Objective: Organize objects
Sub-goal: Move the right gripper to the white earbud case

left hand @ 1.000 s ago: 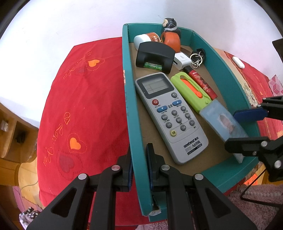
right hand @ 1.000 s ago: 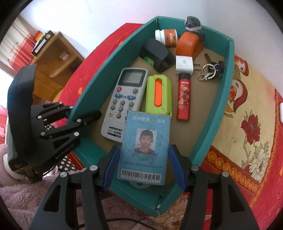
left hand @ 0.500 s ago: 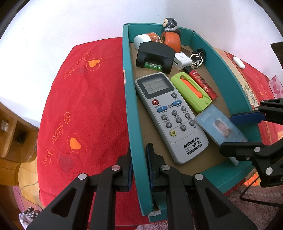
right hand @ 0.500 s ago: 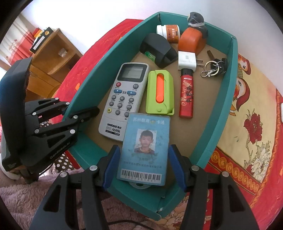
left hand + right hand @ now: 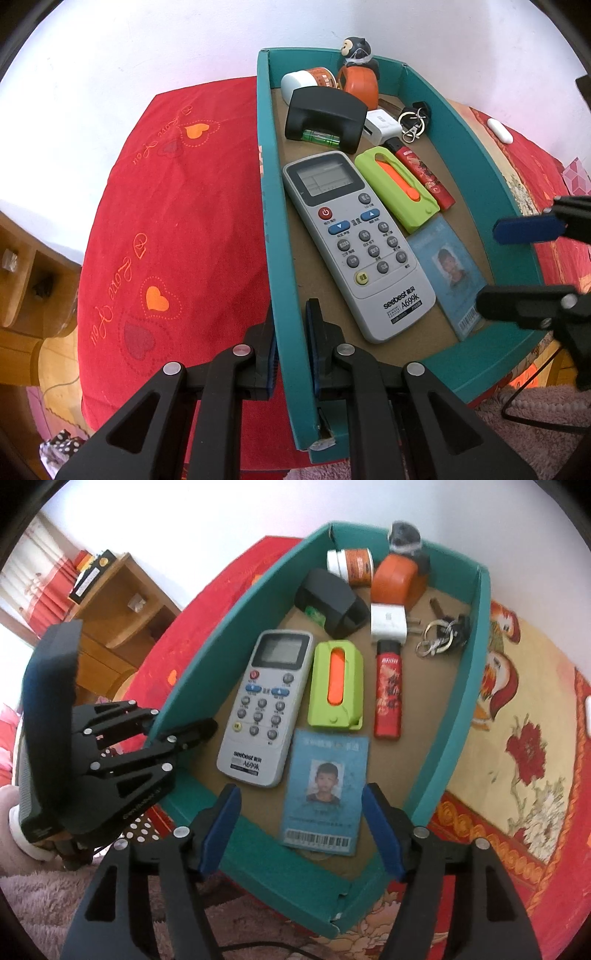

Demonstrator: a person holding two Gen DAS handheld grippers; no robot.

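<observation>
A teal box stands on a red cloth. My left gripper is shut on its left wall near the front corner. A blue ID card lies flat on the box floor beside a grey remote. My right gripper hovers over the card with its jaws opening; the blue pads stand clear of the card's edges. Further back lie a green case, a red lighter, keys, a white charger, a black device, an orange toy and a bottle.
The red heart-patterned cloth lies left of the box, a flowered cloth right of it. A wooden shelf stands at the far left. A pink fluffy rug lies below the front edge. A small white object rests beyond the box.
The right gripper's jaws have widened and let go of the ID card, which now lies flat on the box floor. The left gripper has kept its grip on the wall.
</observation>
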